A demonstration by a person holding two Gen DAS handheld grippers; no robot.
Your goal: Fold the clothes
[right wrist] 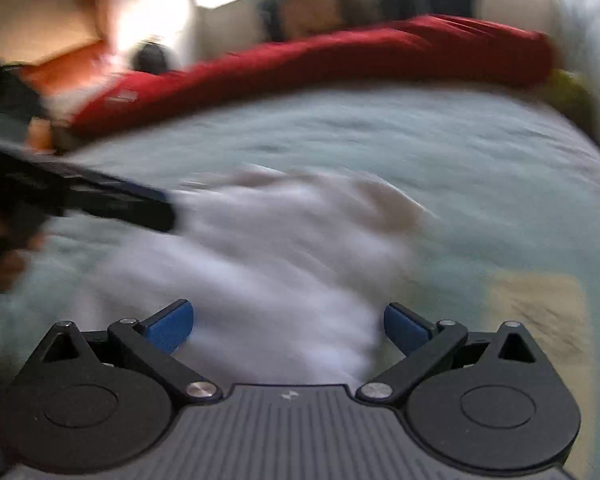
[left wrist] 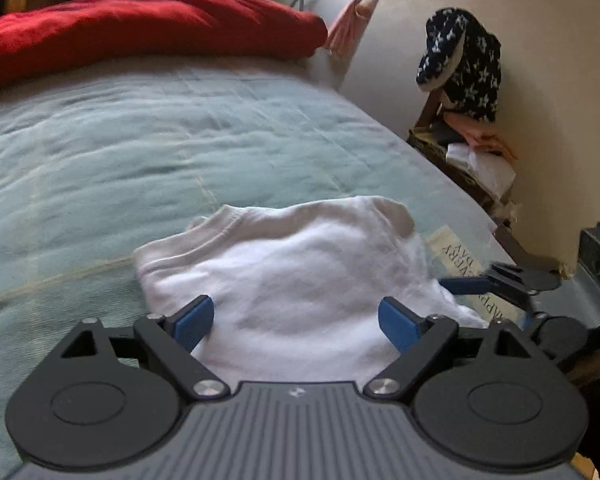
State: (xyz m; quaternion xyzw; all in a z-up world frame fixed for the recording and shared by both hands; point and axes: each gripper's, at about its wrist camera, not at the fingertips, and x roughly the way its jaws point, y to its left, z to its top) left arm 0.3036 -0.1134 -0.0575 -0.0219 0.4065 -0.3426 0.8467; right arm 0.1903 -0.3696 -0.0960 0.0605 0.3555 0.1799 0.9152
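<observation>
A wide bed spread with a pale blue-green quilted cover (left wrist: 148, 152) gives the broad, flat, soft surface that folding wants, and it fills most of both views. Along its far edge lies a long red bolster-like cushion or rolled blanket (left wrist: 148, 28), pushed back where it leaves the middle free. Beside the bed, against the wall, a dark navy garment with white star-like marks (left wrist: 464, 60) is draped over some piece of furniture, well apart from the work. The task's thing, a small white cotton T-shirt (left wrist: 292, 276), lies on the near part of the cover with its ribbed neckline turned away; it looks already folded to a compact block, probably so a last fold can be made toward the neck. The left gripper (left wrist: 296, 318) hangs over the shirt's near edge, its blue pads spread wide with cloth showing between them but nothing pinched. The right gripper (right wrist: 288, 324), in a blurred view, is likewise spread wide above the shirt's near hem, gripping nothing.
</observation>
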